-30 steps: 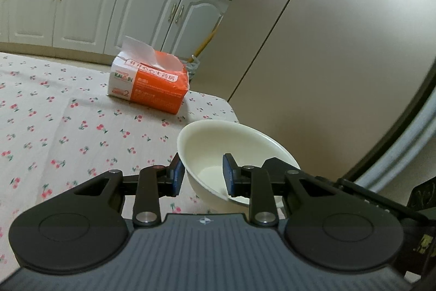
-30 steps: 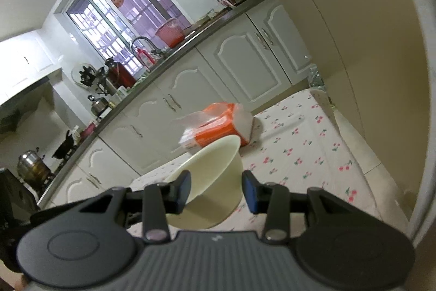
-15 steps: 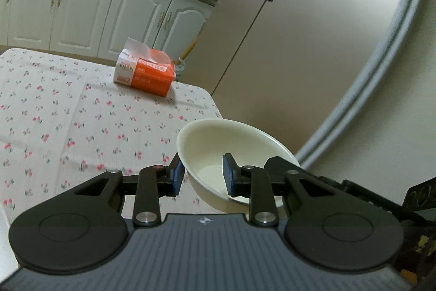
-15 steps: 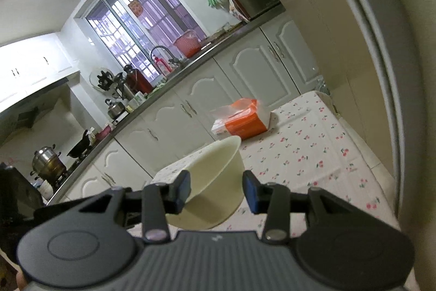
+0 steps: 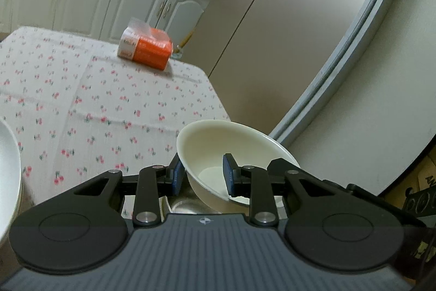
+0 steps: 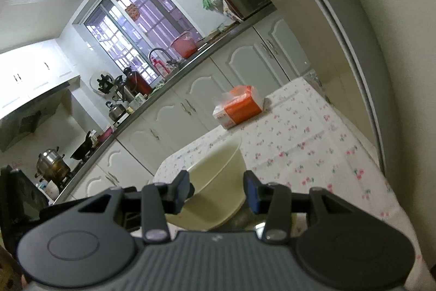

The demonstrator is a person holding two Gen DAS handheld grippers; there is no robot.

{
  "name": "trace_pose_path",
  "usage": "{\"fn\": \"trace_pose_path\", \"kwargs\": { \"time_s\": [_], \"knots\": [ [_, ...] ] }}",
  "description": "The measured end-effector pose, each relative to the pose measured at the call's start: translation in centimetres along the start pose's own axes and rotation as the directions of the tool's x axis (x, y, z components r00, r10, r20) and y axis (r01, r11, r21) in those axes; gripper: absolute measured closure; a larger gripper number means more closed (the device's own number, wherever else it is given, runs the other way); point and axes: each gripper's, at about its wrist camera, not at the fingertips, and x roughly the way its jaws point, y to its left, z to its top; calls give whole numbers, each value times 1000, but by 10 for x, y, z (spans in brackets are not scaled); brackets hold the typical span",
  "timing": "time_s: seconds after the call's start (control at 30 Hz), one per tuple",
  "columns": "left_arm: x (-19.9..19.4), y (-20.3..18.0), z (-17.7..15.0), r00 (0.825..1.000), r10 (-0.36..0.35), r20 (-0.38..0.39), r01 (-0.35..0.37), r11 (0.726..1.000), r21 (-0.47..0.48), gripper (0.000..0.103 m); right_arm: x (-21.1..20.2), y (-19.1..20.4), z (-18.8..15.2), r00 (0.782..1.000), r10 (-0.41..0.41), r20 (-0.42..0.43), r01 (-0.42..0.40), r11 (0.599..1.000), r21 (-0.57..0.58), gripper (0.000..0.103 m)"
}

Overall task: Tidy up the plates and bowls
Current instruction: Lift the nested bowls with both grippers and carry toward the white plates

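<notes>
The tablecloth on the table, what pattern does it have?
The tablecloth is white with small red cherries and green leaves. The left wrist view shows it best.

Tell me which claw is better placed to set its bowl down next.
Probably the left claw: its upright bowl hangs near the table edge; the right claw carries a tilted bowl.

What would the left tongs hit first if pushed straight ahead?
Nothing new: the left tongs already clamp the cream bowl's wall. Beyond it, probably the fridge, though depth is unclear.
</notes>
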Motion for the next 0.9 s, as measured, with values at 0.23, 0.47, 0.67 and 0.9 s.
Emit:
{"fn": "trace_pose_path", "kwargs": {
  "time_s": [0.23,0.47,0.67,0.9],
  "knots": [
    [6,3,-10,999,37,-23,-37,999,6,72,-3,-7,-14,1000,-11,-18,11,1000,27,59],
    [-1,1,-24,997,60,-38,-60,998,12,72,-5,-12,-22,999,-36,-25,36,999,21,59],
    [-6,3,-32,996,78,-47,-77,997,15,70,-11,-17,-29,998,-51,-32,52,998,46,56],
    [-10,12,-34,996,81,-41,-81,997,11,50,-23,-19,-30,998,-57,-11,58,994,94,35]
  ]
}}
